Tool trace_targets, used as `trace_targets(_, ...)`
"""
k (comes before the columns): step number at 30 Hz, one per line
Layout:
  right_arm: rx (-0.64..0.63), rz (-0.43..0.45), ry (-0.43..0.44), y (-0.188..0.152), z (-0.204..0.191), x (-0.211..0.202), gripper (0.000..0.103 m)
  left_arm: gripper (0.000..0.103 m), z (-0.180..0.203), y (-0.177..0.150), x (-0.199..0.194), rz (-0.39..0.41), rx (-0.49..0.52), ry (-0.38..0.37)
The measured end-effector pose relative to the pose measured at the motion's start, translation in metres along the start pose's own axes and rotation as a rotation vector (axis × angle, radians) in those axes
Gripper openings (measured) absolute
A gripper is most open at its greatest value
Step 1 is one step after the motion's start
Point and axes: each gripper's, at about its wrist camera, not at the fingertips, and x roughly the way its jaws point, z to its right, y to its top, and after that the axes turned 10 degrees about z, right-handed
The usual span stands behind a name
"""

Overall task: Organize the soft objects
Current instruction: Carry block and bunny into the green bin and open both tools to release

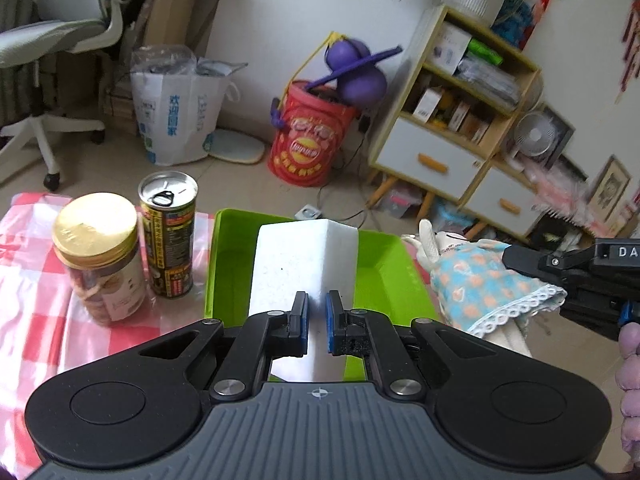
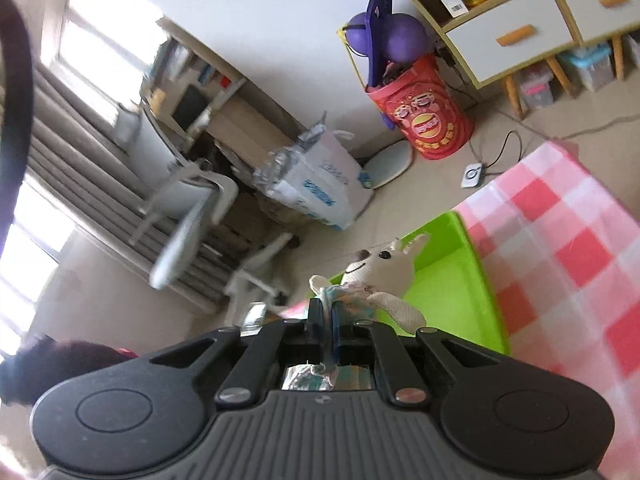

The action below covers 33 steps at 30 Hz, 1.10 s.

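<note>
Over the green tray point(image 1: 384, 276), at the middle of the left wrist view: left gripper point(image 1: 317, 320) pinching a white sponge block point(image 1: 304, 268), pads squeezing the near edge into a narrow waist, block reaching toward 12 o'clock above the tray floor. Off at 3 o'clock in that view: right gripper point(image 1: 592, 276), pressed together on the hem of a plush rabbit point(image 1: 480, 284) in a blue patterned dress, toy hanging just past the tray's right rim. Seen from the right wrist: right gripper point(image 2: 326, 320) clamped tight on dress fabric, rabbit's head point(image 2: 380, 268) at 12 o'clock, tray point(image 2: 460, 292) between 12 and 2 o'clock, checked cloth point(image 2: 560, 264) at 3 o'clock.

Off the job, at 9 to 10 o'clock in the left view: a gold-lidded jar point(image 1: 100, 256) and a drink can point(image 1: 168, 236), both hard goods, standing on the cloth just beside the tray's left wall.

Judged step: carrying both soft things to the tray for setting down. To do it well: bring the sponge low over the left half before letting go, flat side down, clear of the can. Keep the rabbit for the right half, swung fully inside the rim first. Release one at a time, then lift straight up, so neither soft thing springs out.
</note>
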Motion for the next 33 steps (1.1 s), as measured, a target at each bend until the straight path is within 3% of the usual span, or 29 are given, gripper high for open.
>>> trace_targets(11,-0.174,-0.099,-0.102,-0.019,0.036,0.069,0.0,0.004,-0.002,-0.015,0.074,-0.148,0.09,0.082)
trace_targets(19,-0.234,-0.133,-0.172,-0.031,0.046,0.08,0.0,0.005,0.004,-0.014,0.089,-0.176,0.064,0.054)
trace_targets(24,-0.246,-0.137,-0.2,-0.033,0.047,0.081,0.0,0.005,0.009,-0.018,0.104,-0.189,0.048,0.071)
trace_targets(27,-0.245,-0.141,-0.207,-0.034,0.045,0.08,0.0,0.004,0.008,-0.026,0.117,-0.24,0.036,0.126)
trace_targets(29,-0.255,-0.146,-0.206,-0.034,0.041,0.078,0.0,0.009,0.007,-0.028,0.116,-0.228,0.007,0.095)
trace_targets(32,-0.286,-0.135,-0.193,-0.032,0.033,0.069,0.009,0.02,0.013,-0.027,0.105,-0.201,0.025,0.066)
trace_targets(33,-0.288,-0.128,-0.19,-0.031,0.031,0.066,0.013,0.029,0.015,-0.025,0.101,-0.196,0.038,0.068)
